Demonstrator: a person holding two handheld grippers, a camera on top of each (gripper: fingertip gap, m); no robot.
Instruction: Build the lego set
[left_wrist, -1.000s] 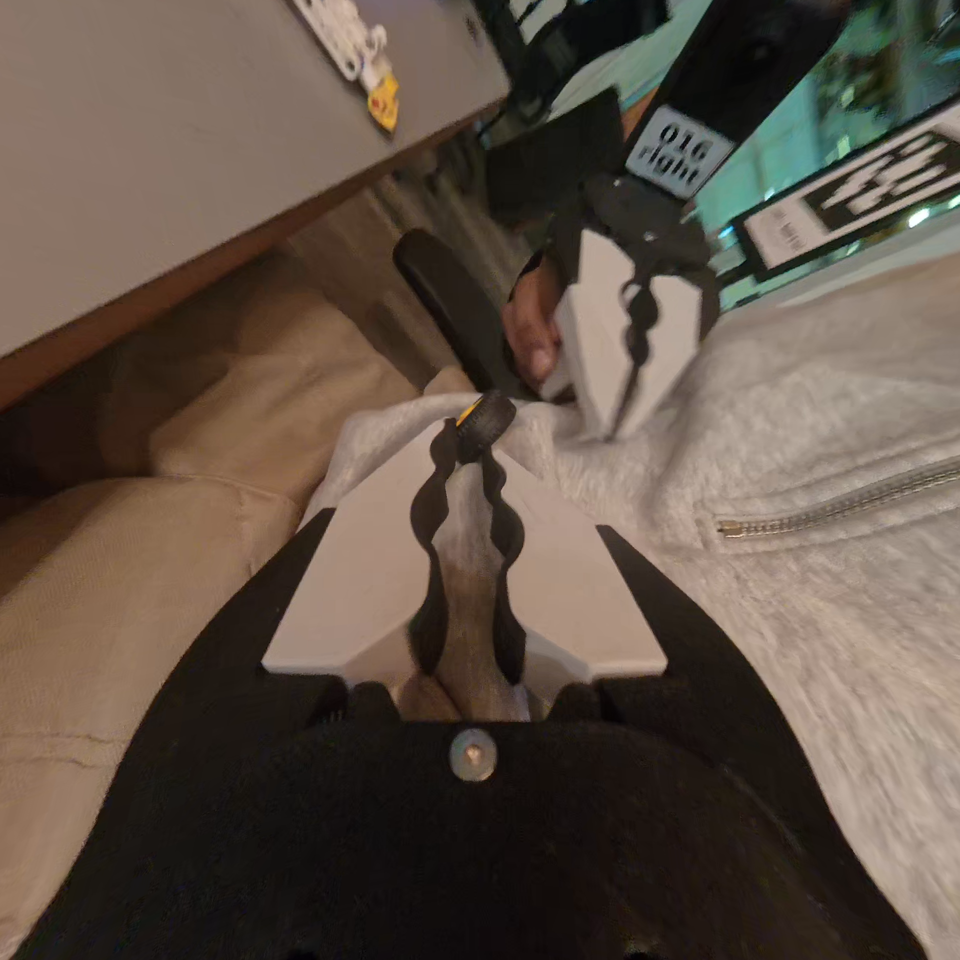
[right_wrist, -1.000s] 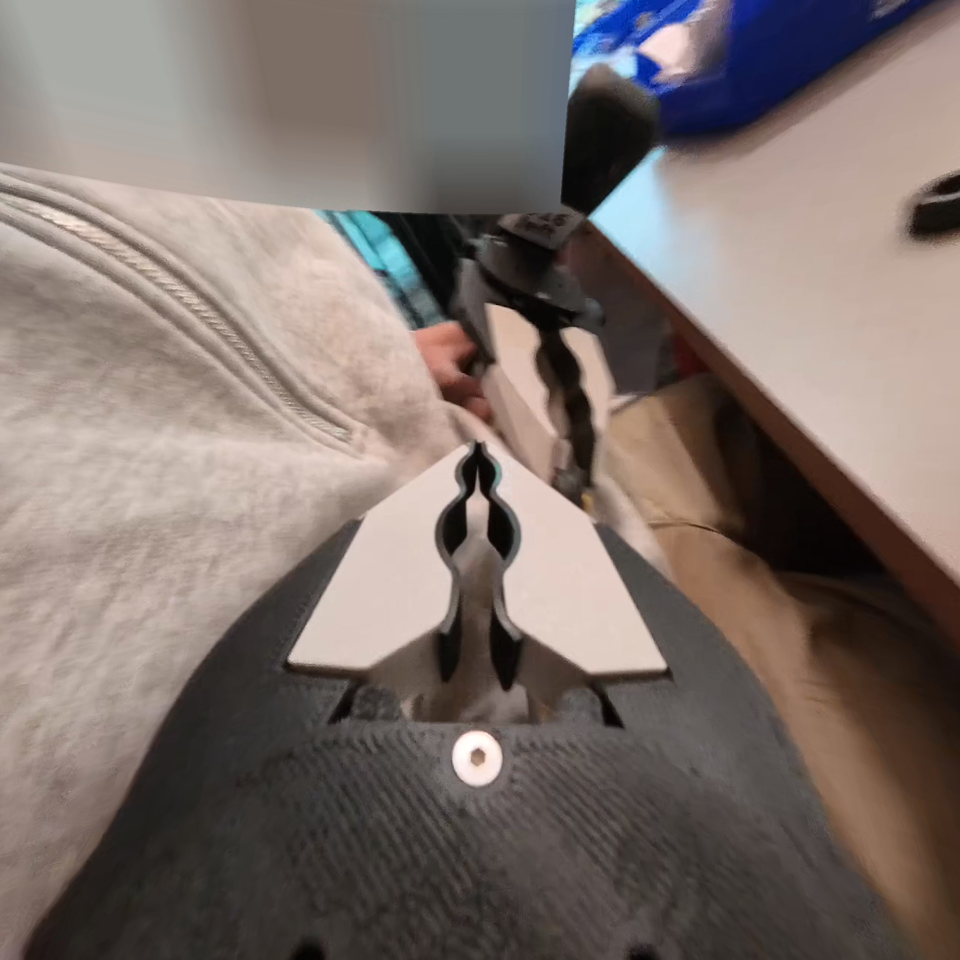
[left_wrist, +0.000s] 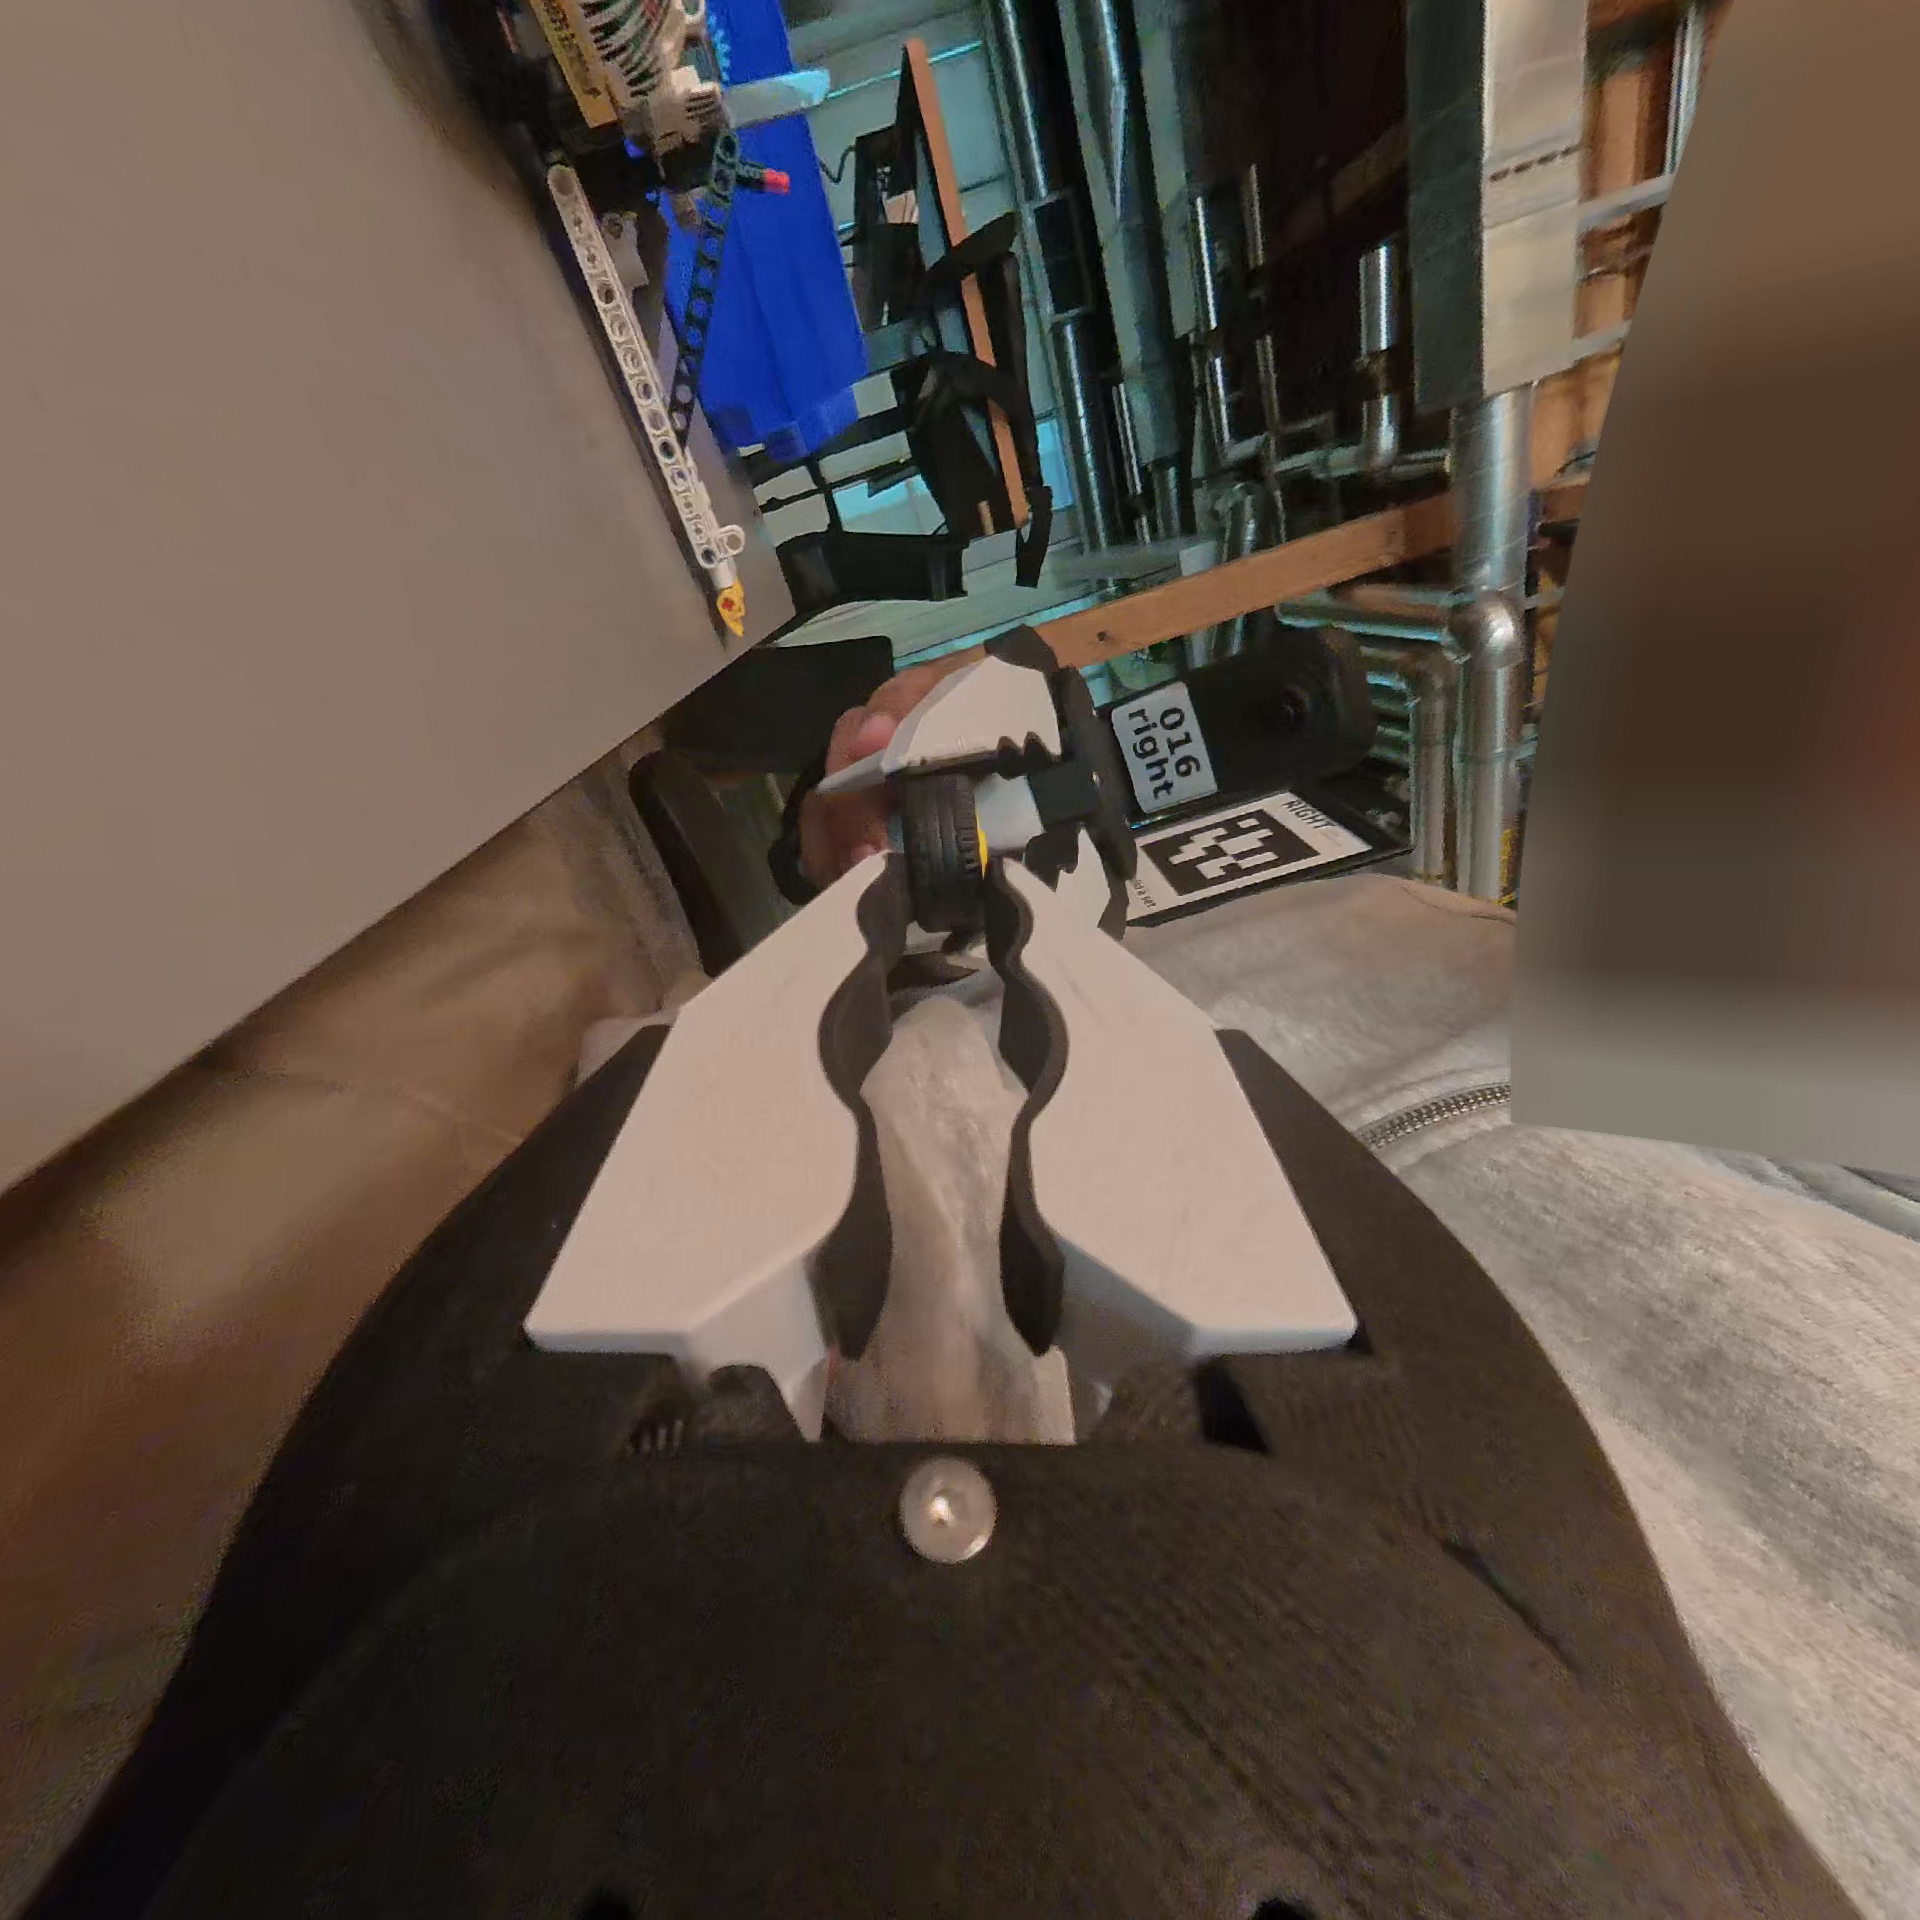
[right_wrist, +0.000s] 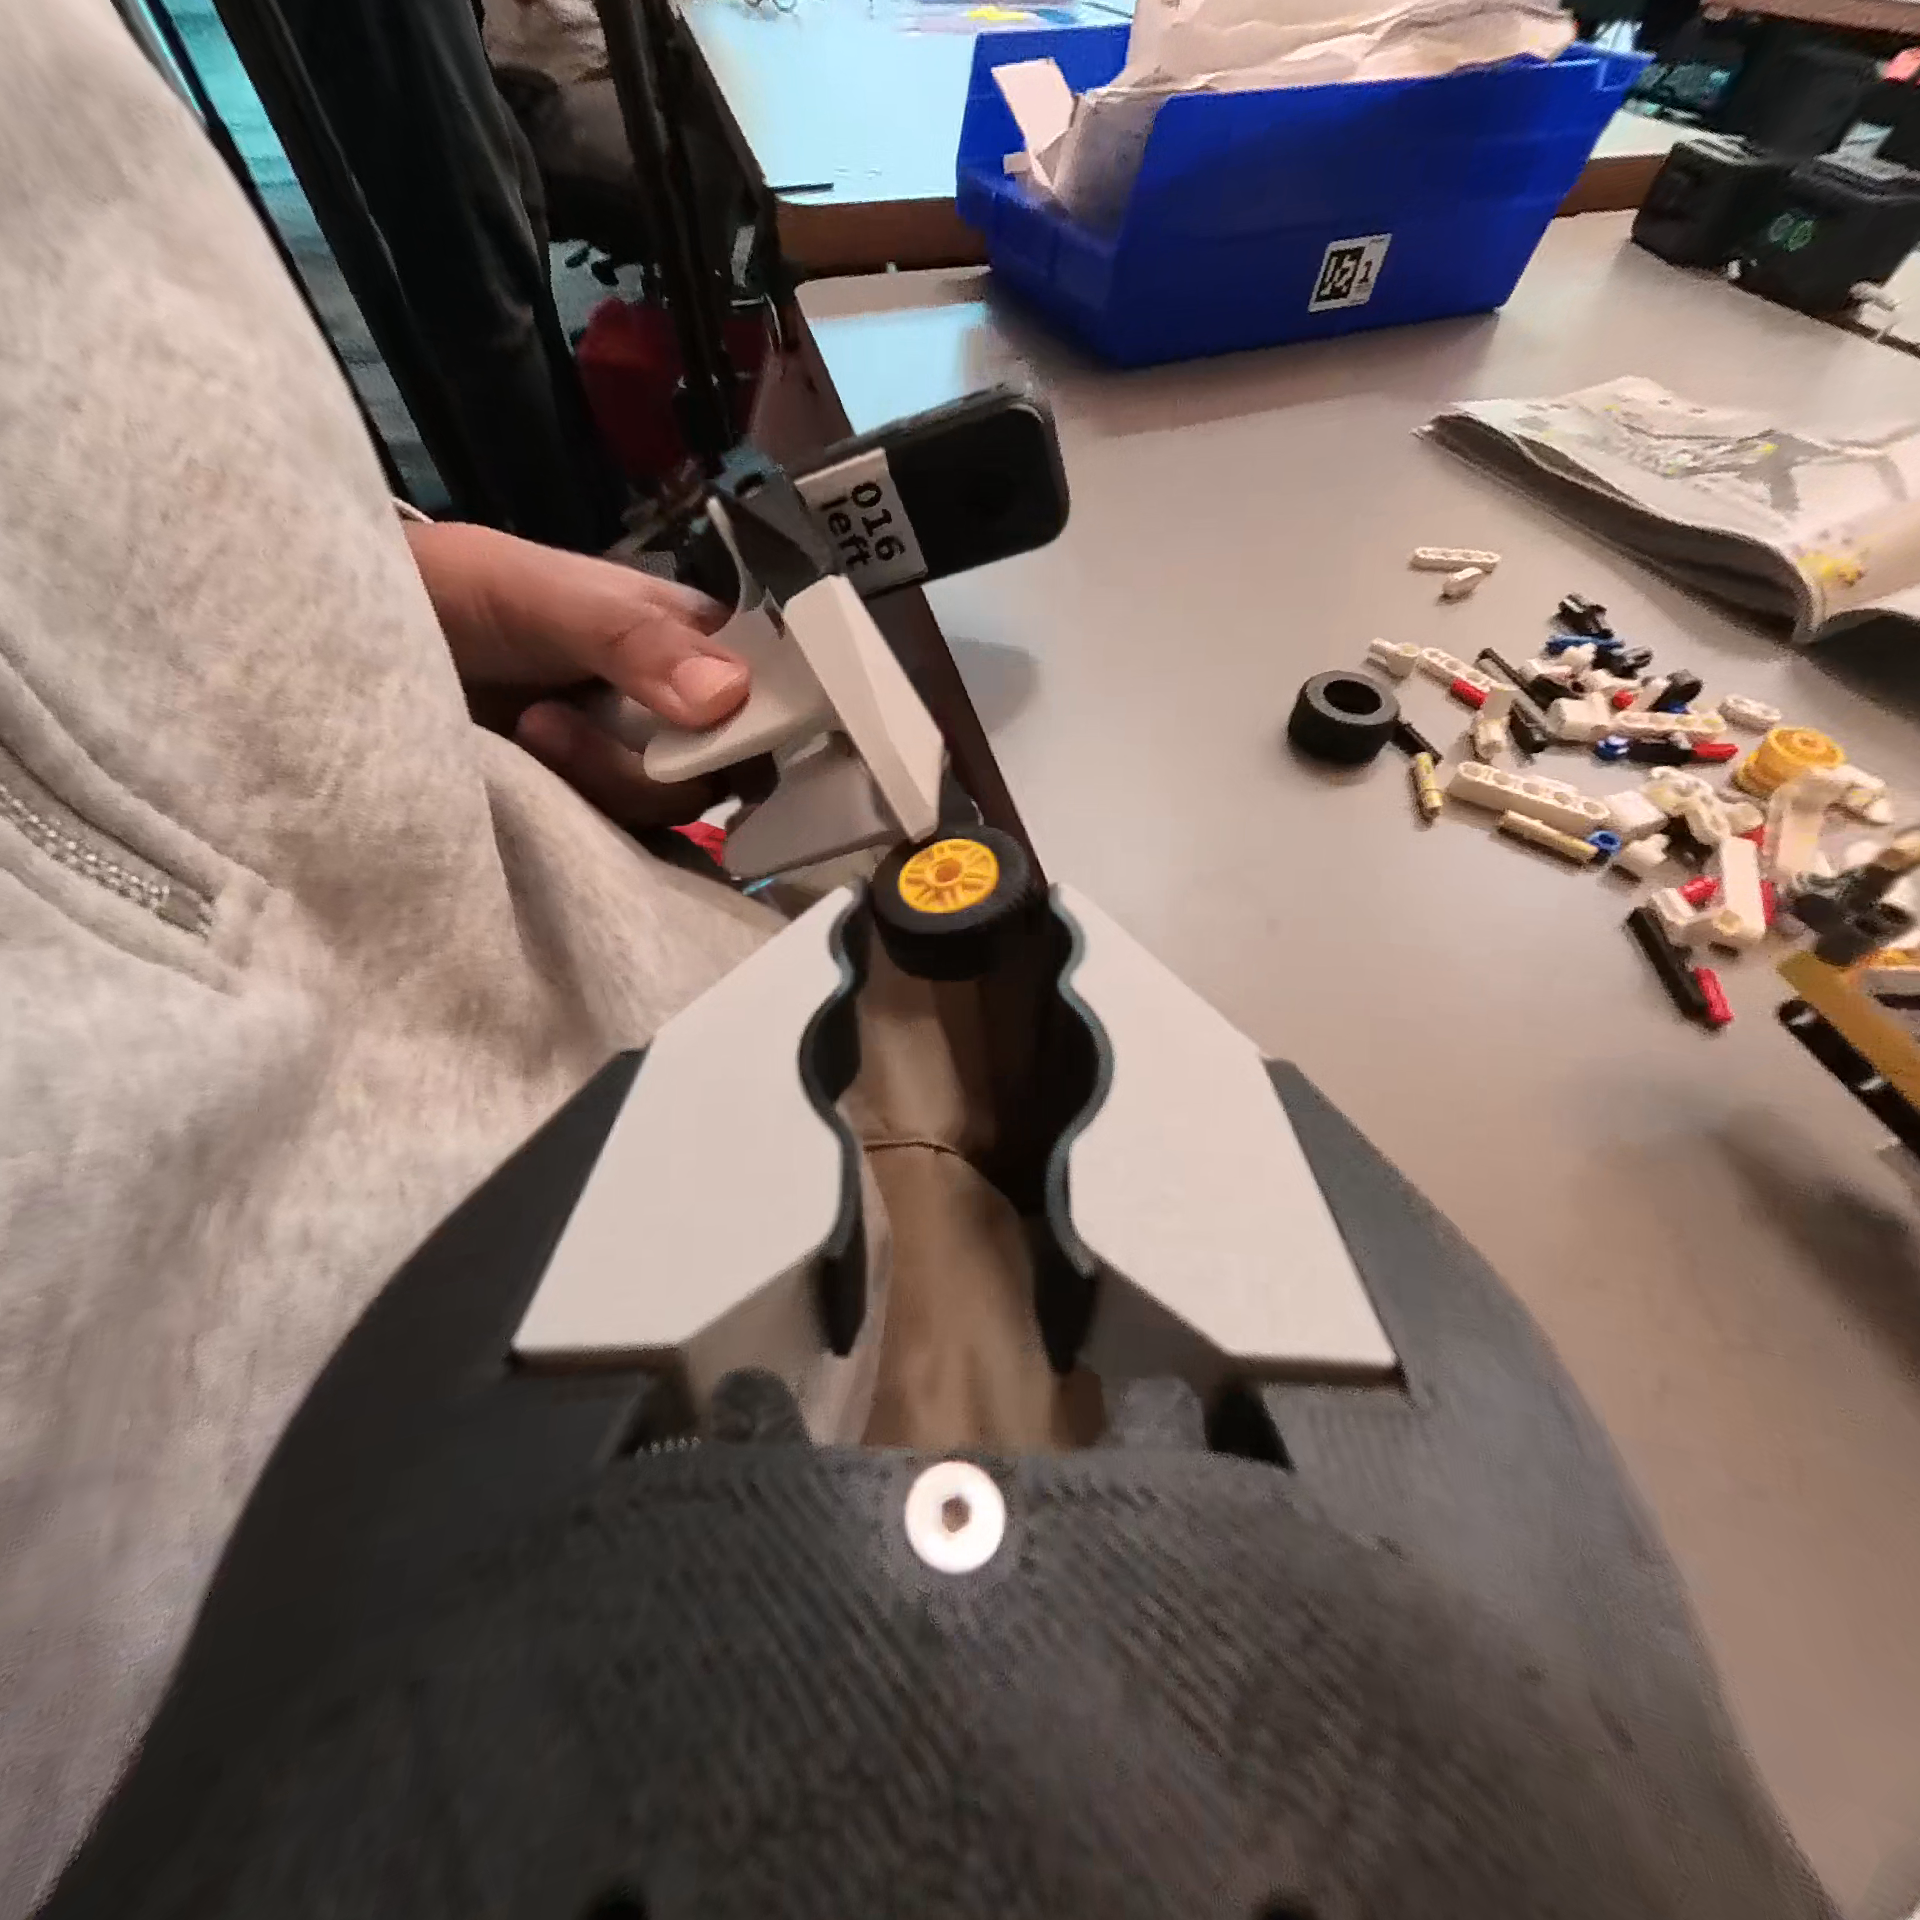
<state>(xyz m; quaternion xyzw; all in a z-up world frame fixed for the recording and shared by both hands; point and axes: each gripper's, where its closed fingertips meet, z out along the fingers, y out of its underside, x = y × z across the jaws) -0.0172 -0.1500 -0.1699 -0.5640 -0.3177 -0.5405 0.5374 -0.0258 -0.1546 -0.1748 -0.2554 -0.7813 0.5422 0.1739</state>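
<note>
The left gripper (left_wrist: 940, 894), jaws clamped on the yellow-hubbed wheel (right_wrist: 951, 899), has risen to the right gripper (right_wrist: 951, 925), whose open jaws now bracket it for a handover.

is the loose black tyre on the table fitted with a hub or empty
Empty: the loose black tyre on the table shows an open hole, unlike the held wheel with its yellow hub.
</note>
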